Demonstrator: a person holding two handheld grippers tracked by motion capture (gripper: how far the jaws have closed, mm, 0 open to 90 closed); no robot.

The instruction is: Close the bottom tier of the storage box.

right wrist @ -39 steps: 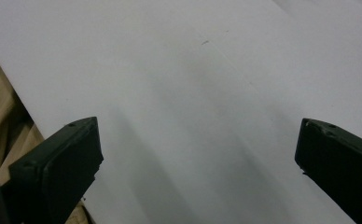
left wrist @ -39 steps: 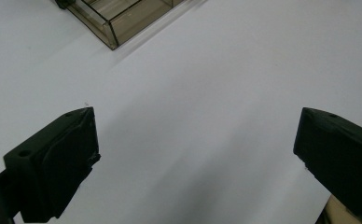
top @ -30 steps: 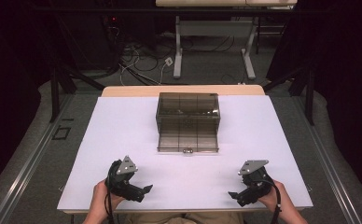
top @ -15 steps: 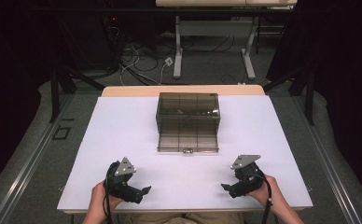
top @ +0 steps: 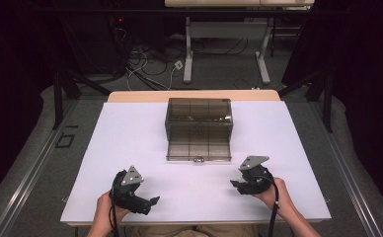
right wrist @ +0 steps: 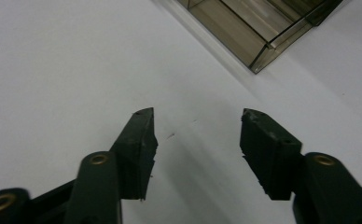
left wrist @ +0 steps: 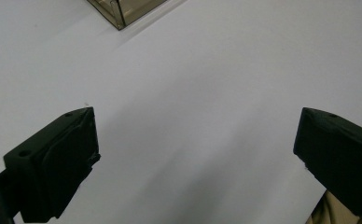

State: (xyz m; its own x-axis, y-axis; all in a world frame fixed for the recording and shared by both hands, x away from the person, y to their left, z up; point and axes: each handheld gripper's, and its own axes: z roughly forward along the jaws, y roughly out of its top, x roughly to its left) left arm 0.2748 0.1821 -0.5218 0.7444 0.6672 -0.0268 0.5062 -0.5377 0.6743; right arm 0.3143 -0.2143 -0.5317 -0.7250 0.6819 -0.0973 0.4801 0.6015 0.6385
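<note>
My left tongs (top: 154,201) gape wide, my right tongs (top: 235,185) have just been narrowing on nothing, near the empty smoky box (top: 198,129) with its flap down on the worktop (top: 130,138).

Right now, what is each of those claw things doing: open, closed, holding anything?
Left gripper: open wide, holding nothing.
Right gripper: open, nothing between its jaws, which have just been closing.

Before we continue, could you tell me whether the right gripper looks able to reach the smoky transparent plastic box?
Probably yes: only bare white table lies between the right gripper and the box.
</note>
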